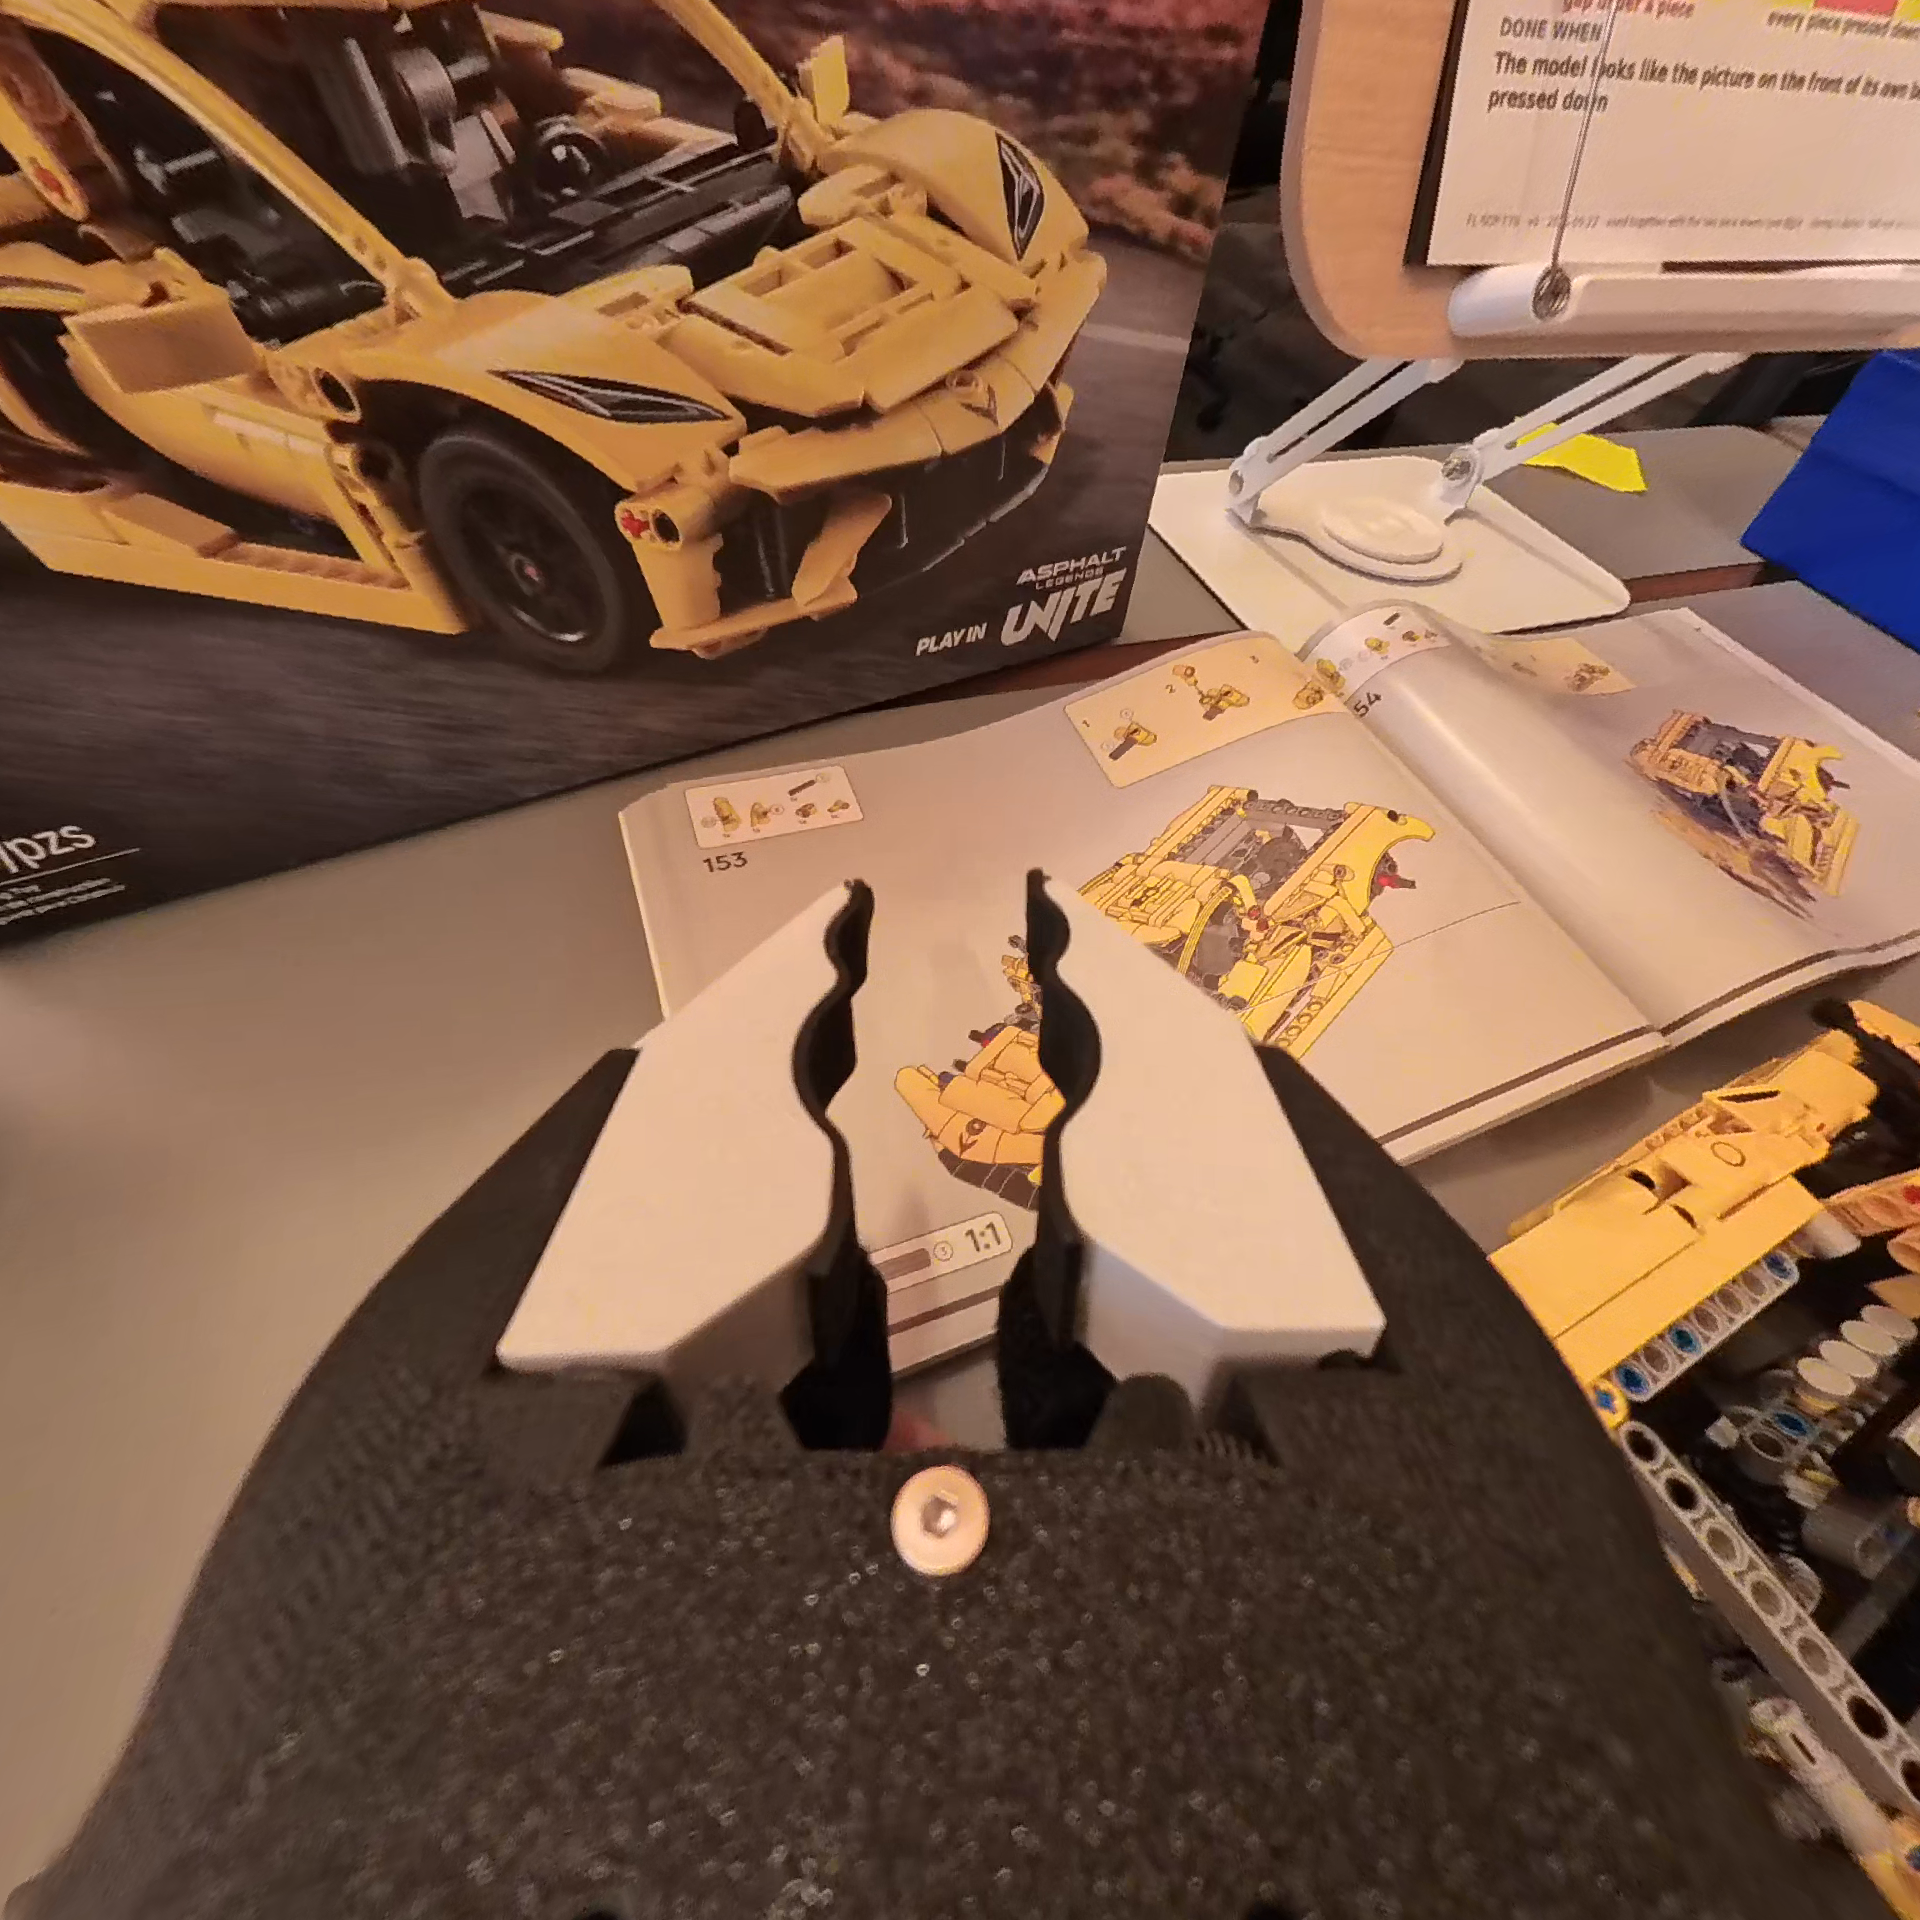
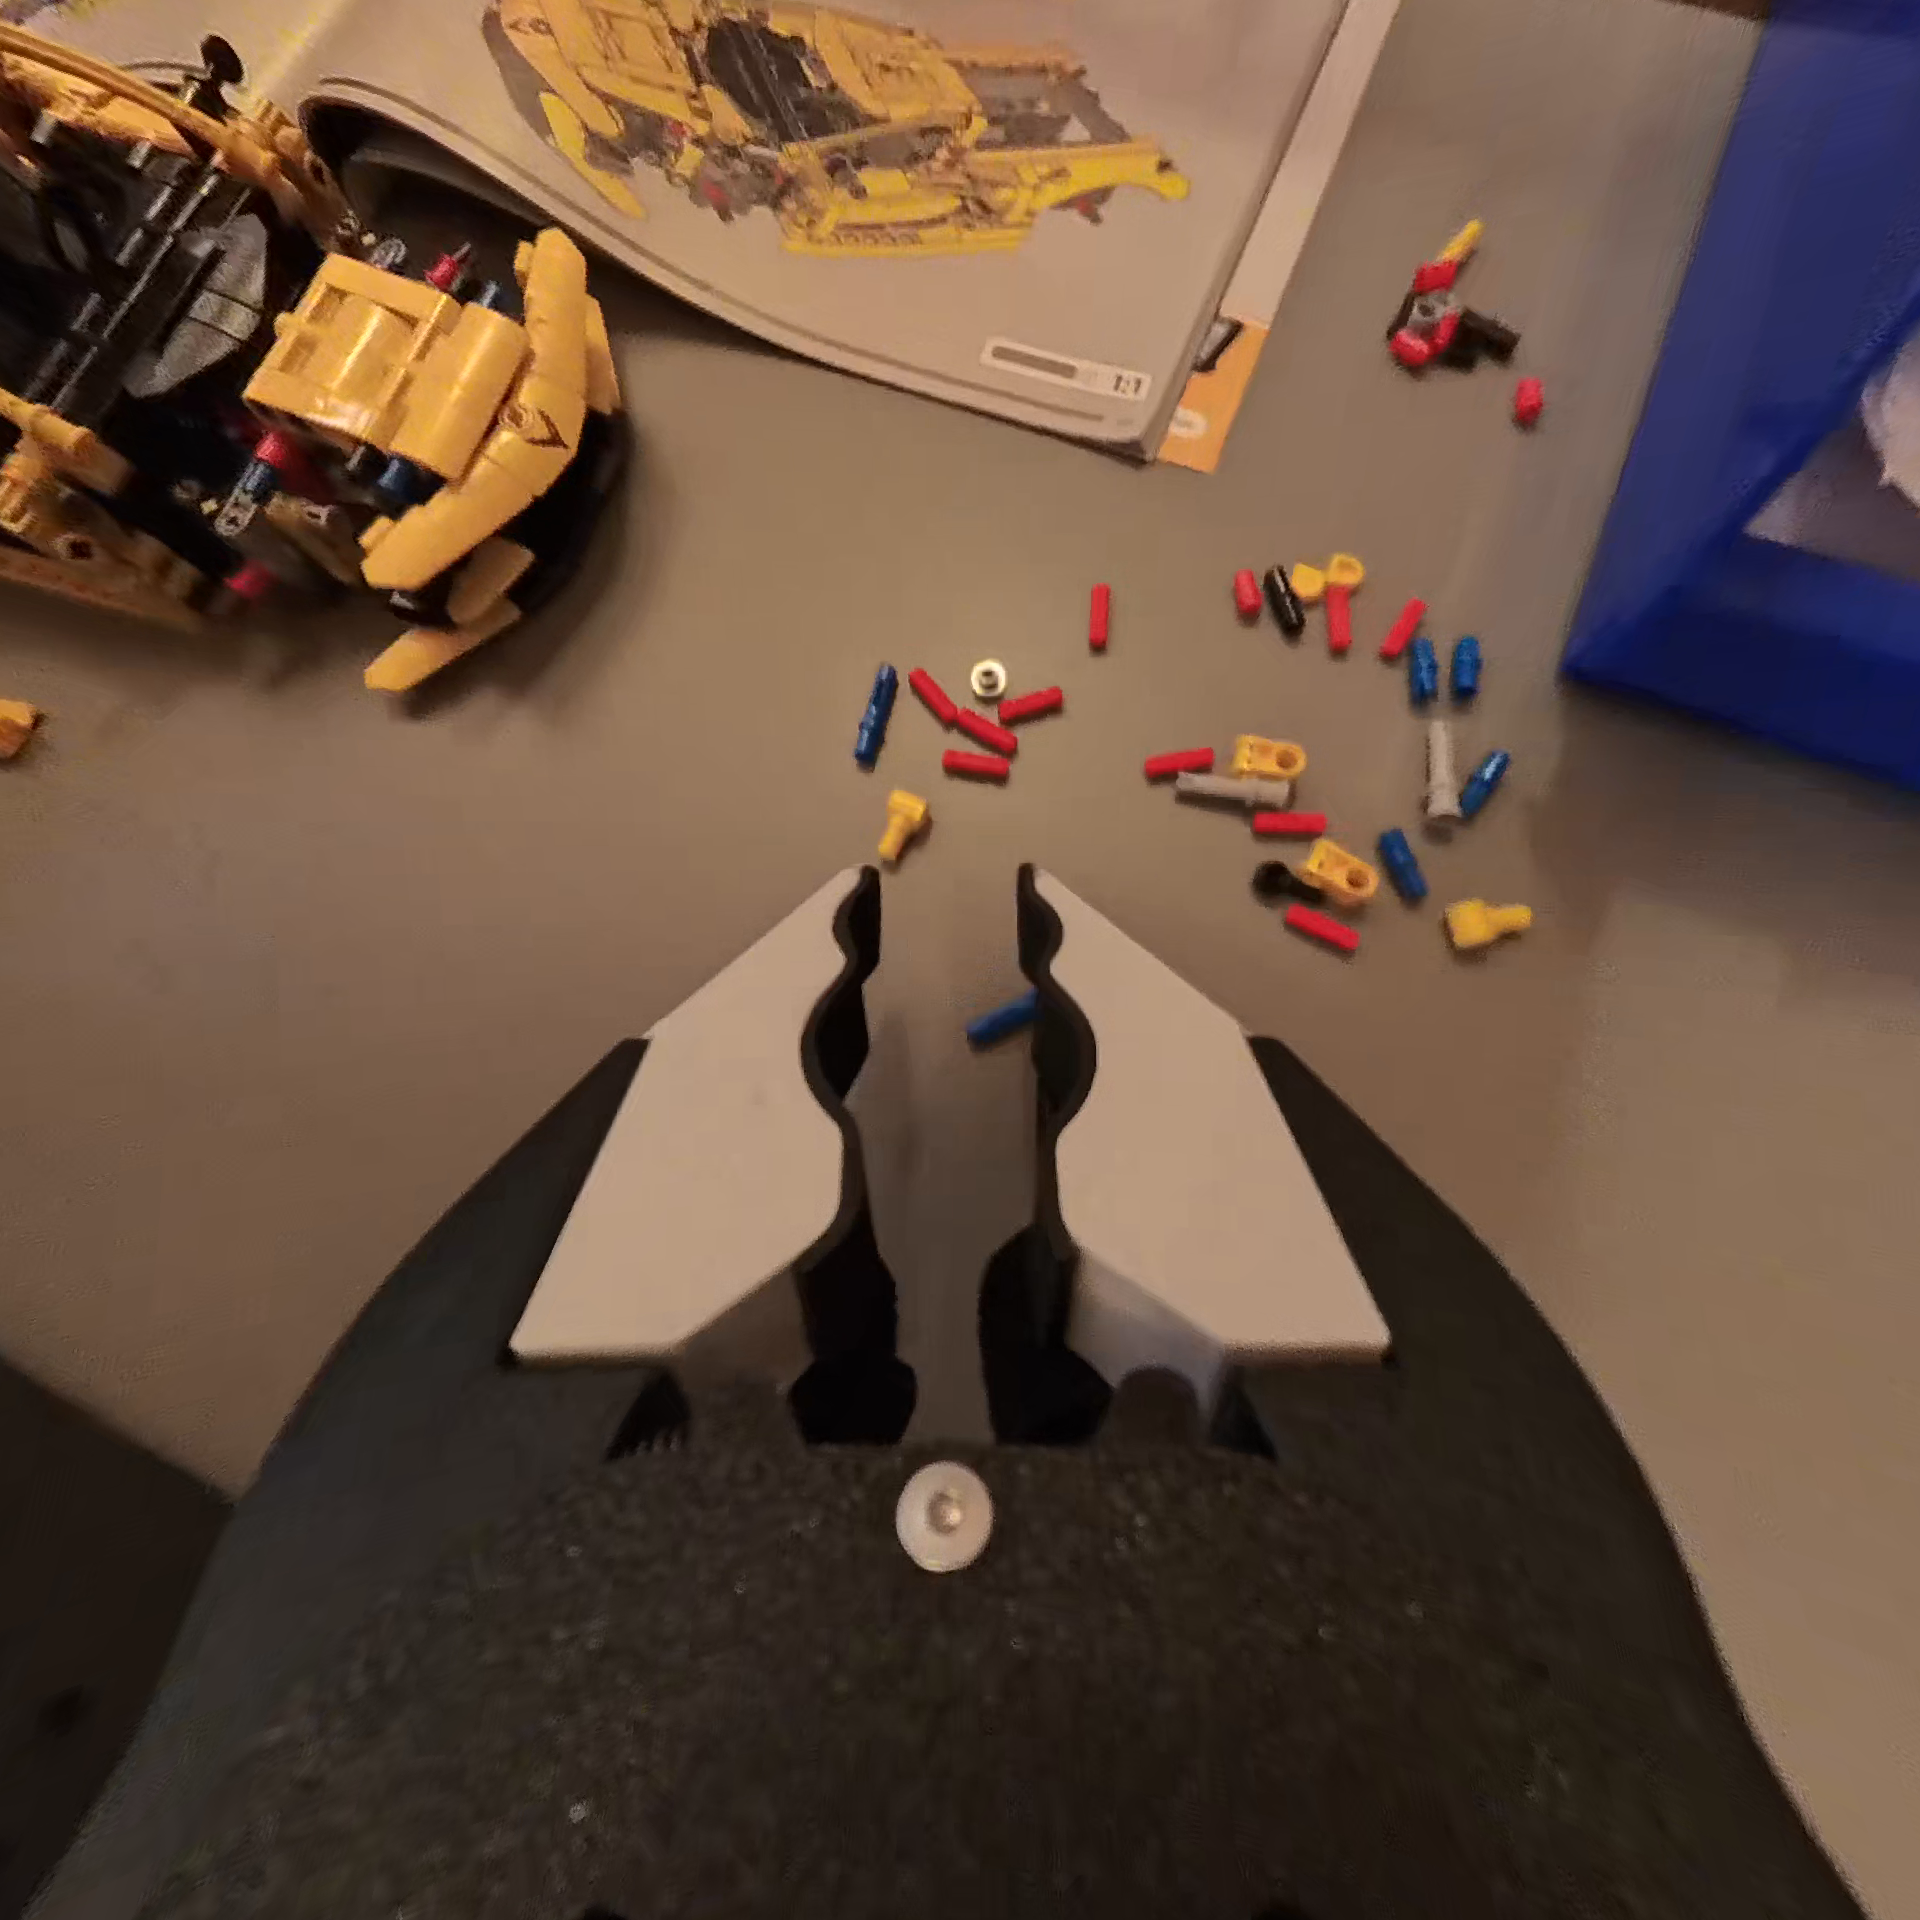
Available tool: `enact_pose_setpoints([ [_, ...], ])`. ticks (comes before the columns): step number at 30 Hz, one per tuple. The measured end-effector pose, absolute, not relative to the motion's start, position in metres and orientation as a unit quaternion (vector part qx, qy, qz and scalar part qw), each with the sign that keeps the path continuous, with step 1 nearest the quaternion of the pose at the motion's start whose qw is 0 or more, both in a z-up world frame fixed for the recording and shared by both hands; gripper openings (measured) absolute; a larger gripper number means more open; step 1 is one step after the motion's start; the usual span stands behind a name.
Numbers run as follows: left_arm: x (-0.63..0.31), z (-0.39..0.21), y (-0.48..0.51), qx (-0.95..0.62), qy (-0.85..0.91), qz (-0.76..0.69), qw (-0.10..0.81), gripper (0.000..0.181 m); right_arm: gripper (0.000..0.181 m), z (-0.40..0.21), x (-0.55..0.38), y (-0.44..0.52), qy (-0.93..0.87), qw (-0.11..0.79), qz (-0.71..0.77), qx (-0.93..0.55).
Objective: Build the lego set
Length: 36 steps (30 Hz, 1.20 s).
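My left gripper [image 1: 948, 894] hangs over the open manual [image 1: 1195, 904], jaws parted a little, holding nothing. The half-built yellow car [image 1: 1704, 1247] sits on the table [image 1: 312, 1091] just to its right, with the box [image 1: 520, 416] standing behind. My right gripper [image 2: 948, 878] is likewise slightly open and empty, above a scatter of loose pins [image 2: 1288, 748]. One blue pin [image 2: 1003, 1016] lies under the gap between its fingers. A blue bin [image 2: 1766, 468] sits at the far right.
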<state>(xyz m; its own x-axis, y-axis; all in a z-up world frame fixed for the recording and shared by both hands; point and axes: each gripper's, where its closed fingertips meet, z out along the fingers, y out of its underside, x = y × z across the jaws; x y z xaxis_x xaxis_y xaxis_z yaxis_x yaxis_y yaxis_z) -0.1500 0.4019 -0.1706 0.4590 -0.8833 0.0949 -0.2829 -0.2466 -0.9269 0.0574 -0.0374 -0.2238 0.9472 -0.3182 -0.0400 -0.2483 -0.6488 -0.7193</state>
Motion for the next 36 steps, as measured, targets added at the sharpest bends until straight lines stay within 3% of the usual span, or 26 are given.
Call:
enact_pose_setpoints([
  [14,-0.151,-0.187,0.402,-0.734,0.421,-0.306,0.436,0.030,0.024,-0.217,0.062,-0.027,0.192,0.407,-0.034,-0.892],
  [30,-0.149,-0.191,0.398,-0.735,0.430,-0.300,0.431,0.030,0.026,-0.249,0.049,-0.016,0.181,0.355,-0.071,-0.914],
  [36,-0.149,-0.190,0.399,-0.735,0.427,-0.303,0.431,0.030,0.006,-0.250,0.049,-0.012,0.175,0.355,-0.072,-0.915],
])
